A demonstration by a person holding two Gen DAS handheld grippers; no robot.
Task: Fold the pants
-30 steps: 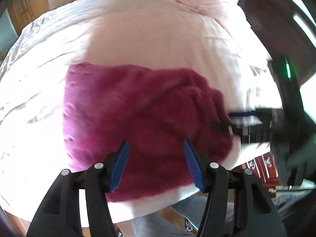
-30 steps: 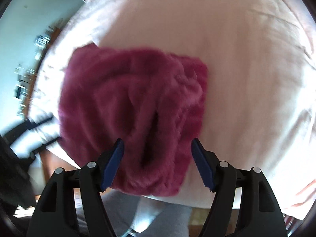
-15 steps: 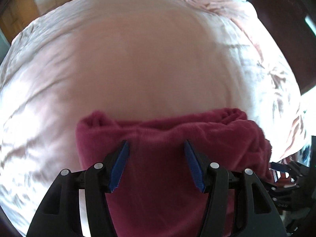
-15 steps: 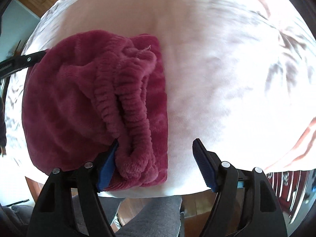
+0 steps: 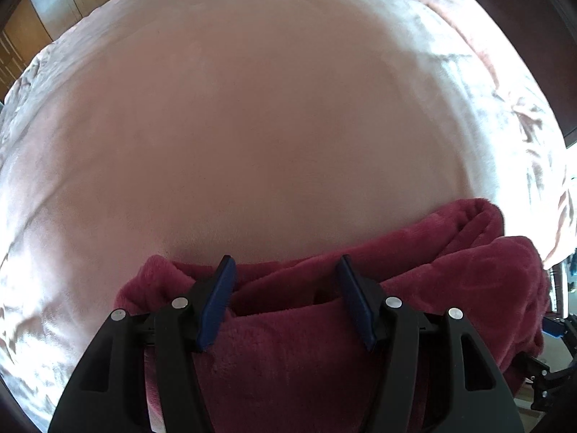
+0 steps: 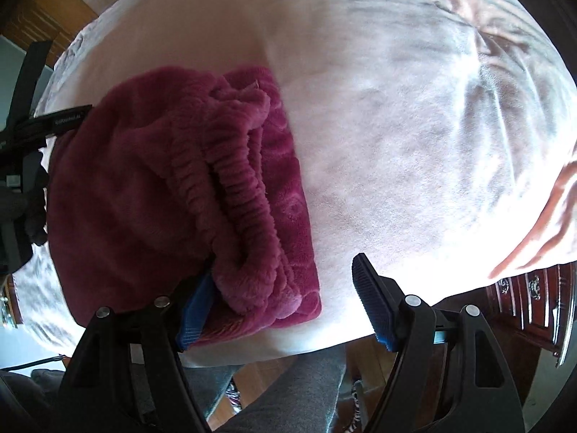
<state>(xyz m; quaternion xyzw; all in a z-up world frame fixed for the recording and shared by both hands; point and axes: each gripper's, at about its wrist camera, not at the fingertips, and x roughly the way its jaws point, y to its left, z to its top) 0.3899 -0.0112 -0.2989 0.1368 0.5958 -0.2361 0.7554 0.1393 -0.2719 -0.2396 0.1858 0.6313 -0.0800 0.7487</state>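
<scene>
Folded maroon pants (image 6: 151, 195) lying near edge of pink bedspread (image 6: 414, 126). Left gripper (image 5: 285, 303) and right gripper (image 6: 281, 310) both gaping wide, gripping nothing.

Faint pale lettering along a black strap (image 6: 54, 122) at the left edge of the right wrist view, too small and blurred to read. No other text, label, brand, number or sign legible anywhere in either view.
</scene>
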